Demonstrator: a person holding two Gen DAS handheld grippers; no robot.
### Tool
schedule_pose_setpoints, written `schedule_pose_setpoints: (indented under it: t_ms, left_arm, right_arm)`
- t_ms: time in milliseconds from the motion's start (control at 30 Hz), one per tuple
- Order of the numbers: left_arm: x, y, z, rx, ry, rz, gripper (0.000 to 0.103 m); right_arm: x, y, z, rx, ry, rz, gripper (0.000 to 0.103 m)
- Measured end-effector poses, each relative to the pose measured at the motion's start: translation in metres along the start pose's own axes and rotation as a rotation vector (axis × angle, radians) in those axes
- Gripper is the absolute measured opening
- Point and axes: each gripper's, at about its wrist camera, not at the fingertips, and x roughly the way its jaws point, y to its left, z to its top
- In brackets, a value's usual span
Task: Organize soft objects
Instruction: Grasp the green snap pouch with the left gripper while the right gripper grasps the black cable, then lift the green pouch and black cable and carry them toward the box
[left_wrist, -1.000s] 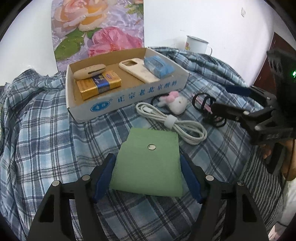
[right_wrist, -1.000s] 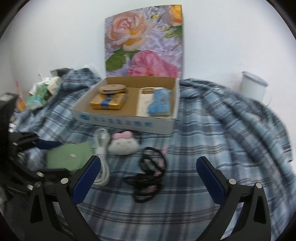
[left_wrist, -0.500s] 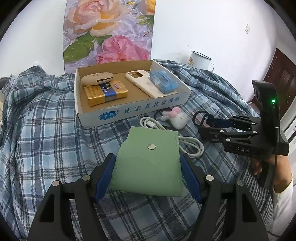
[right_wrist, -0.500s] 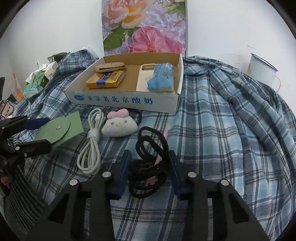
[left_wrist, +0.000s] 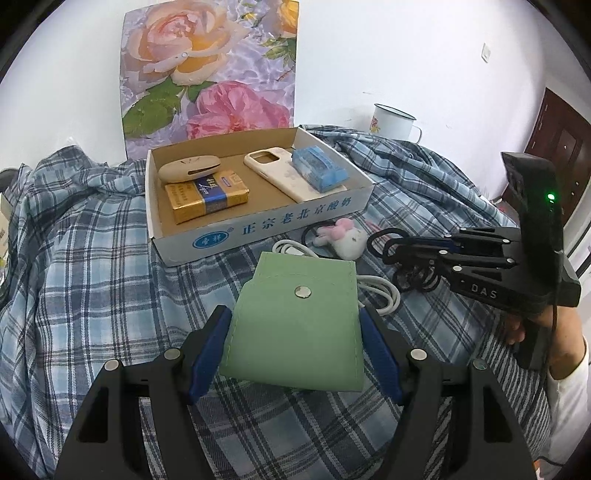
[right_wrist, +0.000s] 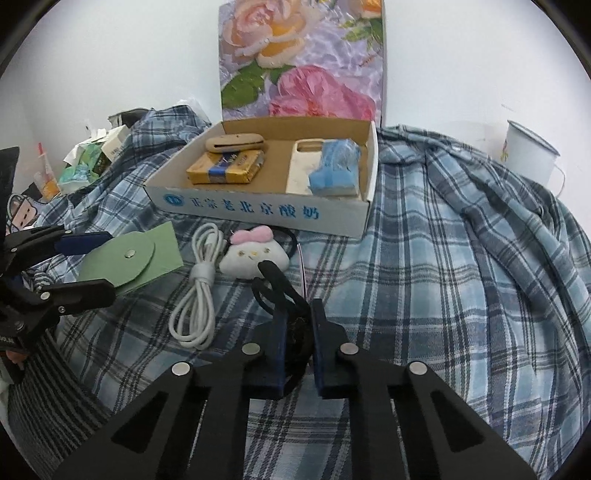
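Note:
My left gripper (left_wrist: 295, 325) is shut on a green felt pouch (left_wrist: 295, 317) with a metal snap and holds it above the plaid cloth; it also shows in the right wrist view (right_wrist: 129, 258). My right gripper (right_wrist: 297, 317) is shut on a black corded bundle (right_wrist: 277, 284) and lifts it off the cloth; it shows at the right of the left wrist view (left_wrist: 410, 251). A white plush with a pink bow (right_wrist: 255, 254) and a coiled white cable (right_wrist: 201, 288) lie in front of the cardboard box (right_wrist: 258, 212).
The box holds a beige case (left_wrist: 190, 168), a gold-blue packet (left_wrist: 207, 195), a cream phone case (left_wrist: 280, 173) and a blue pack (left_wrist: 319, 168). A floral board (left_wrist: 210, 70) stands behind it. A white enamel mug (right_wrist: 528, 155) stands at the back right. Clutter (right_wrist: 85, 162) lies at the left.
My right gripper has closed on the black bundle and raised it. My left gripper has lifted the green pouch higher off the cloth.

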Motion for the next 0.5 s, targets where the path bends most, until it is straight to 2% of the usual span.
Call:
schedule_pose_setpoints:
  t_ms: [500]
  left_arm:
    - [-0.018, -0.007, 0.005, 0.017, -0.082, 0.021, 0.073]
  right_arm:
    - [-0.027, 0.017, 0.007, -0.089, -0.154, -0.026, 0.01]
